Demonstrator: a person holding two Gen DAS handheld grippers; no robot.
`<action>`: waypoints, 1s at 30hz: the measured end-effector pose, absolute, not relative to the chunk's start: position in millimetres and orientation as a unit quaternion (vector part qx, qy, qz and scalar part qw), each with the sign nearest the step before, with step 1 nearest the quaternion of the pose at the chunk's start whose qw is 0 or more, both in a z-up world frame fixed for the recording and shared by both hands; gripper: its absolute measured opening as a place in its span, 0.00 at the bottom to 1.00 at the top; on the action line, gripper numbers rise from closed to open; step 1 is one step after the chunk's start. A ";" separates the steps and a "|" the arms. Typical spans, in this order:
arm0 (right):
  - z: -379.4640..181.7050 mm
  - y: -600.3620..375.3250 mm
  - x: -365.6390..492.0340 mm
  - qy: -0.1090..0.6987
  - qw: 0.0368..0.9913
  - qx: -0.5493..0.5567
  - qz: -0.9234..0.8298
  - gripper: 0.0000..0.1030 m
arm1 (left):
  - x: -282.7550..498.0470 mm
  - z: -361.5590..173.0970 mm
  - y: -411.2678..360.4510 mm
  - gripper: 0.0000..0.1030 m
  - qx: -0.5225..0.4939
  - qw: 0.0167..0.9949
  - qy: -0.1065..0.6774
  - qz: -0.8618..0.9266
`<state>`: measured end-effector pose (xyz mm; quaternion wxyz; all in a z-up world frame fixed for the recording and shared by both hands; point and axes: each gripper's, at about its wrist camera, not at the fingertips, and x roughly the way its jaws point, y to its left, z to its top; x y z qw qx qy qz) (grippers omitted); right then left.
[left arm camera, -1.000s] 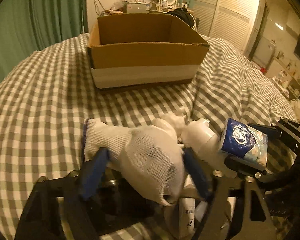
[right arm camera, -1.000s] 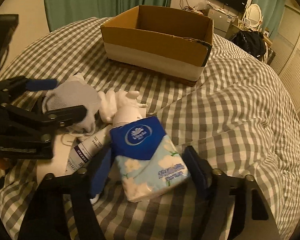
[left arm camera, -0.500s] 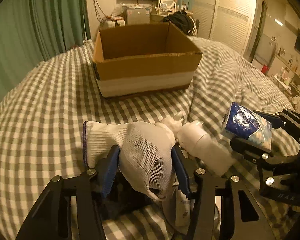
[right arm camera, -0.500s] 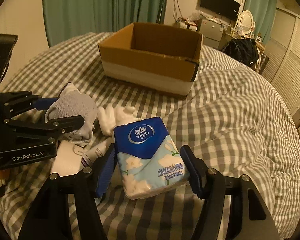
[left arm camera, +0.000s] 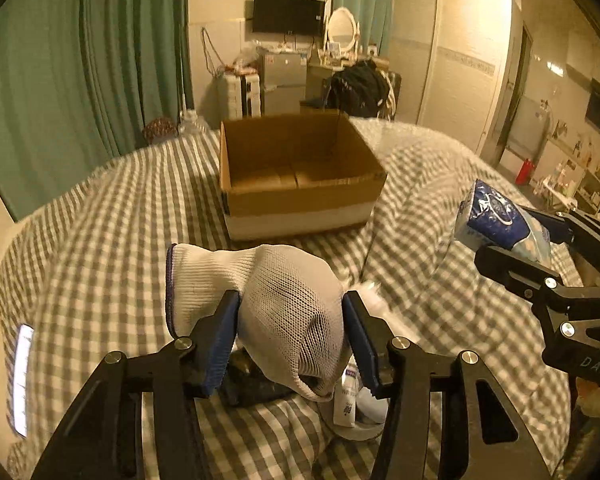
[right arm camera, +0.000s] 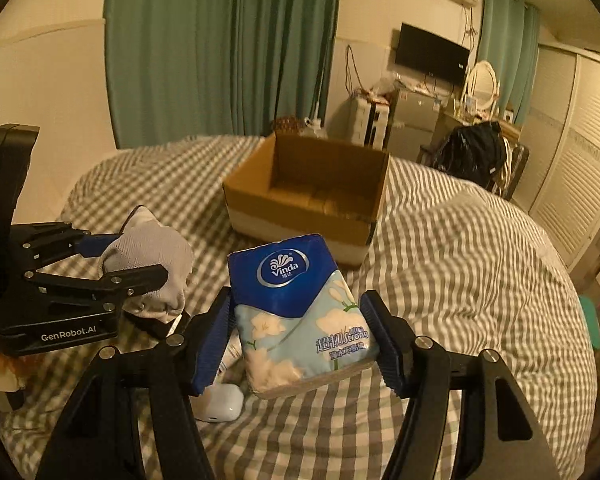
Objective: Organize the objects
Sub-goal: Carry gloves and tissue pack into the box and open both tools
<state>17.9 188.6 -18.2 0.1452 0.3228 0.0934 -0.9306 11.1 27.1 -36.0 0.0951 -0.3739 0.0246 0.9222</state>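
A bed covered in a grey-and-white checked quilt (left arm camera: pixel 100 240) fills the scene. At the left, the left gripper (left arm camera: pixel 290 336) has its blue pads pressed tight against both sides of a white knit glove (left arm camera: pixel 288 308), lifted clear of the quilt. Under it, at about 5 o'clock, a small white tube (left arm camera: pixel 346 400) lies on the bed. An open cardboard box (left arm camera: pixel 300 204) sits at 12 o'clock, well apart. At the right, the right gripper (right arm camera: pixel 302 332) clamps a blue Vinda tissue pack (right arm camera: pixel 296 304) in the air. A white earbud case (right arm camera: pixel 220 402) rests at 7 o'clock beneath it.
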 end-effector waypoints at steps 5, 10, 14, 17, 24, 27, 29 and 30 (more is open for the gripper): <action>10.9 186.7 22.2 0.099 0.153 0.294 -0.938 0.61 | 6.6 -3.3 20.9 0.52 -0.347 0.093 0.027 0.933; 40.6 184.2 6.8 0.097 0.159 0.266 -0.946 0.61 | -17.6 26.0 17.3 0.52 -0.323 0.083 0.030 0.942; 60.9 184.7 -16.2 0.092 0.156 0.250 -0.951 0.61 | -44.3 46.3 14.6 0.52 -0.304 0.076 0.028 0.949; 72.5 183.9 -41.9 0.085 0.155 0.243 -0.954 0.61 | -68.2 58.1 12.9 0.52 -0.296 0.076 0.026 0.952; 89.1 180.9 -115.2 0.051 0.155 0.238 -0.958 0.61 | -138.1 67.1 13.1 0.52 -0.285 0.078 0.021 0.955; 91.8 178.4 -147.3 0.041 0.150 0.235 -0.960 0.61 | -168.0 63.1 10.5 0.52 -0.287 0.082 0.016 0.954; 90.1 176.9 -171.3 0.031 0.149 0.236 -0.960 0.61 | -189.4 57.2 9.2 0.52 -0.289 0.086 0.013 0.953; 89.2 176.2 -181.7 0.027 0.148 0.237 -0.960 0.61 | -201.6 52.9 8.0 0.52 -0.291 0.089 0.012 0.953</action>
